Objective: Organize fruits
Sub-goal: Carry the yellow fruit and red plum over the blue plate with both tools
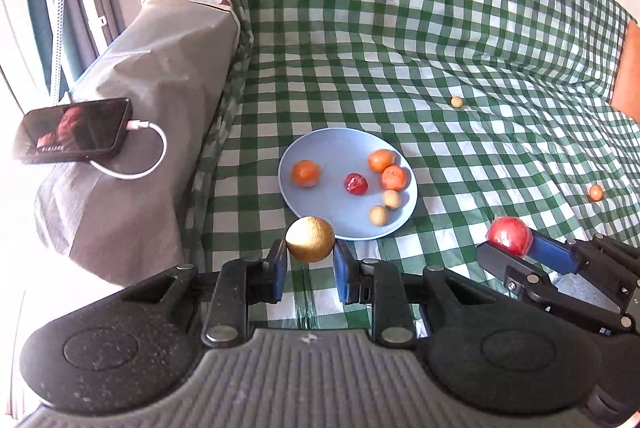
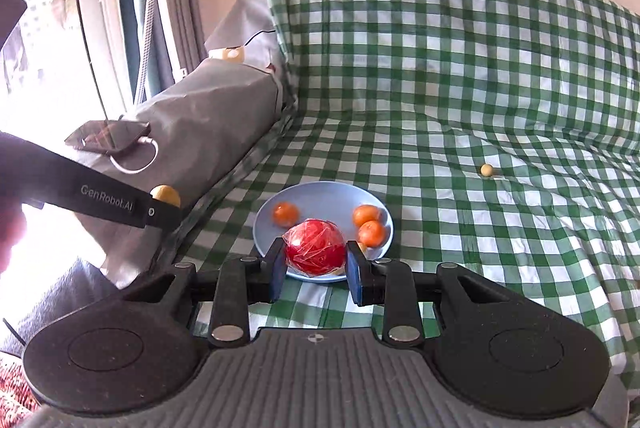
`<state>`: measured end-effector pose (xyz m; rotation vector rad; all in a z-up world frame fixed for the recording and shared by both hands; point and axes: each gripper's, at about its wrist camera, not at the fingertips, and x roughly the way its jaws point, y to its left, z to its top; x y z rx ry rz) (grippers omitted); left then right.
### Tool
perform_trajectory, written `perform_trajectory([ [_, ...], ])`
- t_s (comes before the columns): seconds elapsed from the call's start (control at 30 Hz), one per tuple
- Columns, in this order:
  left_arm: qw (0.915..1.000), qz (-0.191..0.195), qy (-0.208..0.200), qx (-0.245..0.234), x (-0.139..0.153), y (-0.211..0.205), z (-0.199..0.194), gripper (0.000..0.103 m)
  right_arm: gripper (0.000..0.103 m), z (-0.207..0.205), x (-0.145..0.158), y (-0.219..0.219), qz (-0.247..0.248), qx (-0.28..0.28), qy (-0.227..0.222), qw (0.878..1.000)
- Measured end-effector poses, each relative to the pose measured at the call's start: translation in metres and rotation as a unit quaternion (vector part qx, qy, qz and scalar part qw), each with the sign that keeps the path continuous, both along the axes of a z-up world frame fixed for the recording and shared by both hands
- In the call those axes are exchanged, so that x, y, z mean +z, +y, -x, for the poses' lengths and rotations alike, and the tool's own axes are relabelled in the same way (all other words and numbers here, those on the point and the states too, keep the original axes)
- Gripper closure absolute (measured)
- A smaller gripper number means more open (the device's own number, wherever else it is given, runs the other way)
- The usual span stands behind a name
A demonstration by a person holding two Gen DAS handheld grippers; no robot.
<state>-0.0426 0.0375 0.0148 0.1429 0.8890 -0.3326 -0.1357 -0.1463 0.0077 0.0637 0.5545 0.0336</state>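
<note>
1. Left gripper [image 1: 310,264] is seen clamped on a golden-brown round fruit [image 1: 310,239], held just before the near rim of the blue plate [image 1: 344,144].
2. Right gripper [image 2: 316,268] is closed around a red apple in plastic wrap [image 2: 315,248], held over the plate's near edge.
3. Three oranges, one small red fruit [image 1: 355,184] and two small tan fruits are seen on the plate.
4. One tan ball [image 1: 457,102] and one small orange fruit [image 1: 595,192] are left apart on the green checked cloth [image 1: 400,28].

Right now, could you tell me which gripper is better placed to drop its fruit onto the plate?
Probably the left gripper: its golden fruit hangs at the blue plate rim, while the right gripper holds its red apple farther off.
</note>
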Motion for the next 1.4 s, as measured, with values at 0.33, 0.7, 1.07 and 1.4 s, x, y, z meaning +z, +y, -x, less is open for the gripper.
perform_trajectory([
  [0.33,0.9999,0.012,-0.001,0.010,0.000,0.011,0.002,0.076,0.071,0.007,0.002,0.012,0.019,0.008,-0.005,1.000],
  [0.7,0.9999,0.007,0.004,0.006,-0.002,0.005,-0.001,0.076,0.071,0.005,0.000,0.006,0.012,0.003,0.001,1.000],
  [1.07,0.9999,0.001,0.011,0.010,-0.008,-0.003,-0.013,0.076,0.071,-0.008,-0.007,-0.004,0.003,-0.004,0.016,1.000],
  [1.4,0.9997,-0.008,0.019,0.015,-0.019,-0.013,-0.043,0.076,0.071,-0.030,-0.019,-0.016,0.000,-0.014,0.032,0.999],
])
